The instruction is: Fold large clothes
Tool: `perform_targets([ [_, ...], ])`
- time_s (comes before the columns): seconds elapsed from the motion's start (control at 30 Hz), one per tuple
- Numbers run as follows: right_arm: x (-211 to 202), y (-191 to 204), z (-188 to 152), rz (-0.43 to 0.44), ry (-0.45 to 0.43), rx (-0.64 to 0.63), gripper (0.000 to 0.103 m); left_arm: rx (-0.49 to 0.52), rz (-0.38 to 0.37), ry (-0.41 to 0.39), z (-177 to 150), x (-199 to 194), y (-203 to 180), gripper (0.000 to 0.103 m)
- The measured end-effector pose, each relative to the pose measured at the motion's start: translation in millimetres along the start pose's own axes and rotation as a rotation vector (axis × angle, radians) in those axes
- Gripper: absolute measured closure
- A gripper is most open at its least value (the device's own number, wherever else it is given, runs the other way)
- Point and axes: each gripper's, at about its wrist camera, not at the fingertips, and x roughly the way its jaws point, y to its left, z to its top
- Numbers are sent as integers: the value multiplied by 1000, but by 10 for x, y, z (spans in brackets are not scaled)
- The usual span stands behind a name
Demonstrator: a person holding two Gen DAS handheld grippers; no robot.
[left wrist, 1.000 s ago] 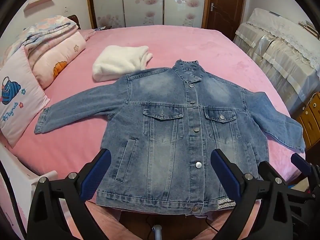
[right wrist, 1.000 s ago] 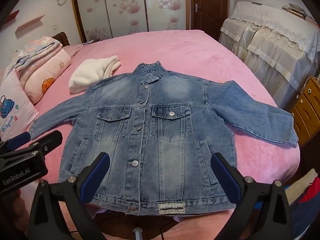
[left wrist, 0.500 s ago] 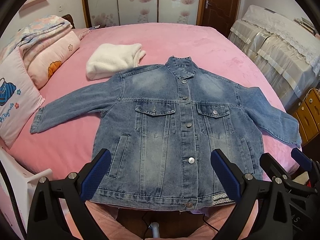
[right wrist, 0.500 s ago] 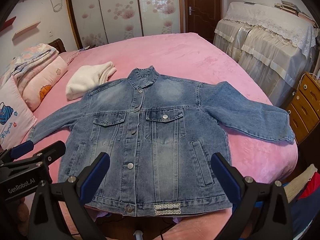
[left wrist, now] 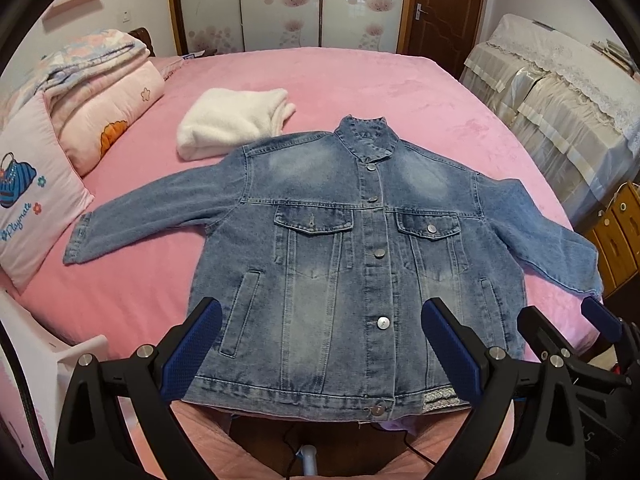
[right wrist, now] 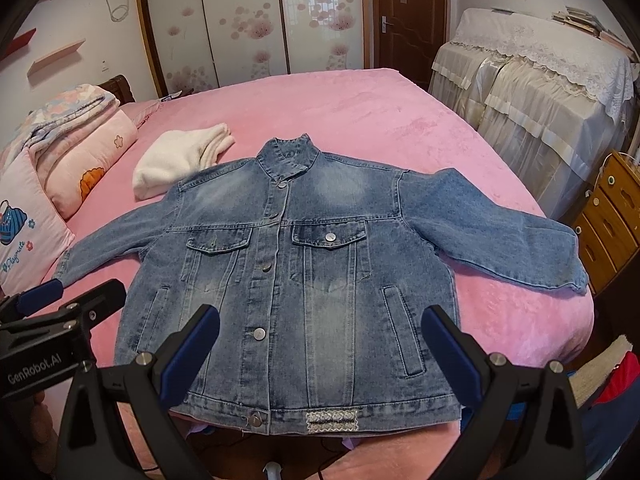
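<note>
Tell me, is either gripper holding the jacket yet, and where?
No. The left gripper and right gripper are both open above the jacket, near its hem, with nothing between their fingers.

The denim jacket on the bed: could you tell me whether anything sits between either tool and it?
Nothing visible does. The denim jacket lies flat, with both the left tool and right tool open above its hem.

A blue denim jacket (right wrist: 316, 280) lies flat and buttoned on the pink bed (right wrist: 360, 120), sleeves spread. The right gripper (right wrist: 320, 344) hovers wide open above its hem, touching nothing.
</note>
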Motion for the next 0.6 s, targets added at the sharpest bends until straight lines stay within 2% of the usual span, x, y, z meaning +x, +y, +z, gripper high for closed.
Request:
perform_targets([
  [0.17,-5,36,31,-29,8,-7,2,-4,-21,-53,35,-83,49,4],
  [0.37,-18,150,43,-61,14,-29,2,38,18,-121,72,-161,40,4],
  [0.6,-28,298,60,-107,19,-56,2,29,-9,-176,115,-180,114,4],
])
